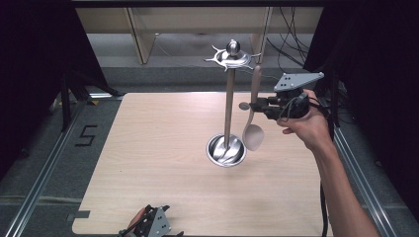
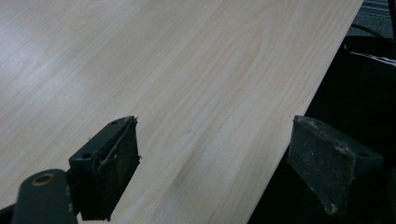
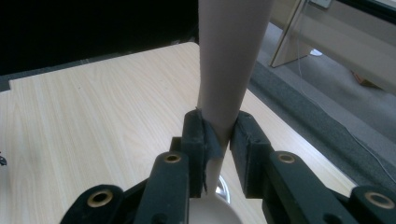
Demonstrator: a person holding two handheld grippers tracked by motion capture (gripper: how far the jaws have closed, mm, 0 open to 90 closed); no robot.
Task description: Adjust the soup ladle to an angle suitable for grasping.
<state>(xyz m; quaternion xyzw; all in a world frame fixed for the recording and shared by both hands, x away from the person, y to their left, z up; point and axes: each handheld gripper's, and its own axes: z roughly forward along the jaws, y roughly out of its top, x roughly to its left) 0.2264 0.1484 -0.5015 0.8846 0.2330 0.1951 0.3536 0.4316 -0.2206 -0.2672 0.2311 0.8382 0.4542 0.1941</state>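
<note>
The right gripper (image 1: 253, 105) has its fingers (image 3: 198, 140) clenched on the spoon (image 1: 253, 129) handle, holding it upright beside the rack (image 1: 228, 101), bowl down, just above the rack's base. The step in hand looks like hanging the spoon: next, its top end must rise to a hook on the rack's crown, just above the fingers. The left gripper (image 2: 210, 163) rests idle, fingers released, over the desk (image 1: 163, 148) edge.
</note>
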